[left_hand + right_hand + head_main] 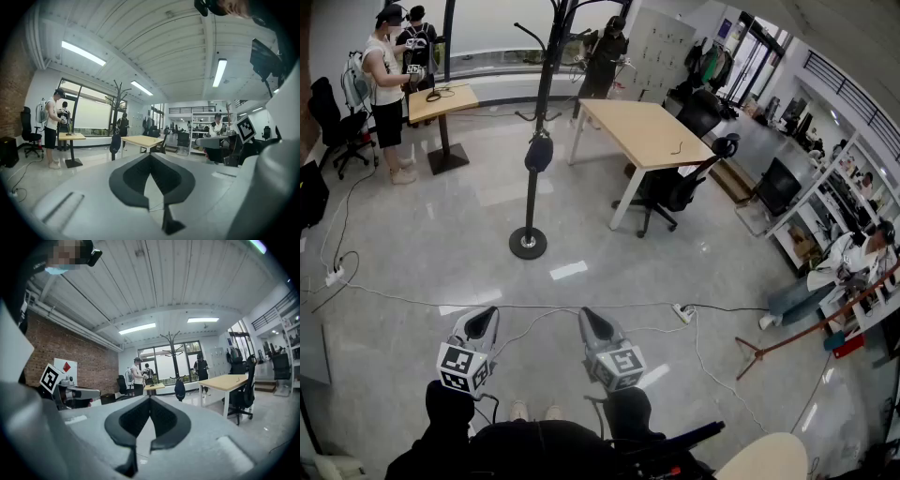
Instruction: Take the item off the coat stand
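Left gripper (486,317) low at the near edge of the head view, jaws pressed together, nothing between them; its own view shows the tips meeting with only floor beyond

Right gripper (587,319) just beside it, jaws also closed tight, empty

Room, left to right: two people at a small bench (442,98), far off and not part of this. Then the coat stand (536,112), upright on open floor, round base (528,243) on the tiles. Then a long bench (647,131) with an office chair (670,187), off to the side of the path

The item is a dark bag (539,152) hanging about mid-height on the stand, against the pole; too small to tell how its strap sits on the hook

Bag vs jaws: well apart, ahead of both grippers, roughly between them and a bit nearer the left one's line. It is left of the tips in the left gripper view and right of the tips in the right gripper view

Step in hand, my read: the approach, nothing reached yet. To do it well:
- close the gap first
- spread one pair of jaws wide before arriving
- aim at the top of the bag near the hook, not the body
- clamp, lift until it clears the hook, then draw away
- the other gripper could steady the pole so the stand doesn't rock
- watch the cable (619,305) lying across the floor between the person and the stand
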`<action>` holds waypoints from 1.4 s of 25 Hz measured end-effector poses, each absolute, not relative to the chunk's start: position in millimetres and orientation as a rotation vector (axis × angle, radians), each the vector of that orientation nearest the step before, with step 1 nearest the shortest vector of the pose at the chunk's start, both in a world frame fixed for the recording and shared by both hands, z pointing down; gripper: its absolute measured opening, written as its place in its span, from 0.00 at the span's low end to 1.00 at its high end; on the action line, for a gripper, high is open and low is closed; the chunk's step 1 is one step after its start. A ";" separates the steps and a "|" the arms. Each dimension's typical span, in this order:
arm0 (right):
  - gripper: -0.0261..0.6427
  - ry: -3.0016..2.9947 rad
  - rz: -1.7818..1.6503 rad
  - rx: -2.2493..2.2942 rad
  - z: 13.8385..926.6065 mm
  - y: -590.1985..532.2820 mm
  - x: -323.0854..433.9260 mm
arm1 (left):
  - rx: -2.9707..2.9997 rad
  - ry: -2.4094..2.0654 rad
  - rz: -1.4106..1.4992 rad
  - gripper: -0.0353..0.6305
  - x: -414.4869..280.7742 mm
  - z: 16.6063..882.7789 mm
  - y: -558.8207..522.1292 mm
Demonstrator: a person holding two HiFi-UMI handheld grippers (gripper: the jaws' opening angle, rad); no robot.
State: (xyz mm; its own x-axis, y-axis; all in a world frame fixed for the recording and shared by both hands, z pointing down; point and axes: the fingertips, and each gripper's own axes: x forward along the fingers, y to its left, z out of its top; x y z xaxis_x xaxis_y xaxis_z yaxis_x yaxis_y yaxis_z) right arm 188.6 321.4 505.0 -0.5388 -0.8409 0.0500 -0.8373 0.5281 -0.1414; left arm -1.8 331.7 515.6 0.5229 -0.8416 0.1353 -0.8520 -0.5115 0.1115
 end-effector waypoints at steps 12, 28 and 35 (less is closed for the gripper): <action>0.04 2.774 -0.226 -1.442 503.6 324.8 166.5 | 2.606 -1.465 0.093 0.06 -20.5 514.6 332.7; 0.04 2.767 -0.255 -1.492 517.4 309.7 133.1 | 2.646 -1.410 0.093 0.06 -49.9 521.4 311.5; 0.04 2.771 -0.212 -1.479 518.2 276.4 132.1 | 2.645 -1.390 0.105 0.06 -47.7 530.0 274.2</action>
